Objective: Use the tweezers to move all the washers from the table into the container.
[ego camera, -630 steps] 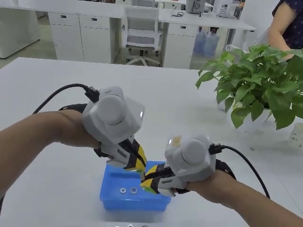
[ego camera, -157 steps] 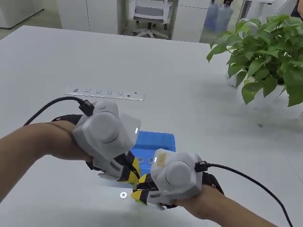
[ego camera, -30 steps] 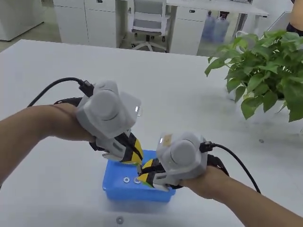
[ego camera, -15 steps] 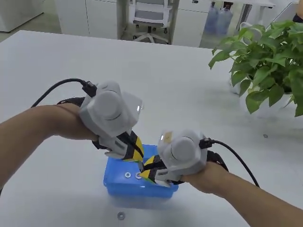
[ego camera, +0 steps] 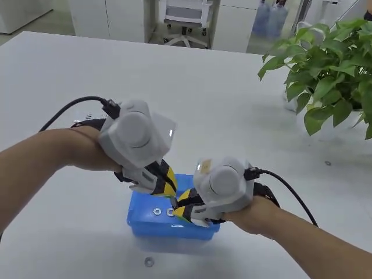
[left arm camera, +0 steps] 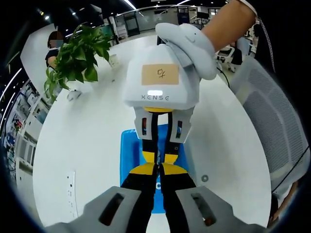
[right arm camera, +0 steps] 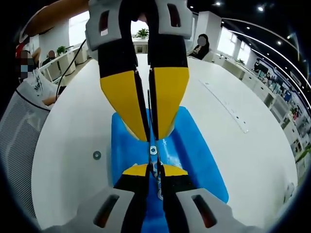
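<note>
One loose washer lay on the table nearest us, just outside the blue container. Two washers sat on the container's floor. Above them the right gripper and left gripper met tip to tip, each with jaws pressed nearly together on the thin tweezers. A ring showed at the tweezers' tip. Held washer or one lying below, we could not tell. We judged this the drop-off step. Next move, as we read it: lift clear, reach over the near wall, pinch the loose washer by its edge. Plant stood well beyond.
</note>
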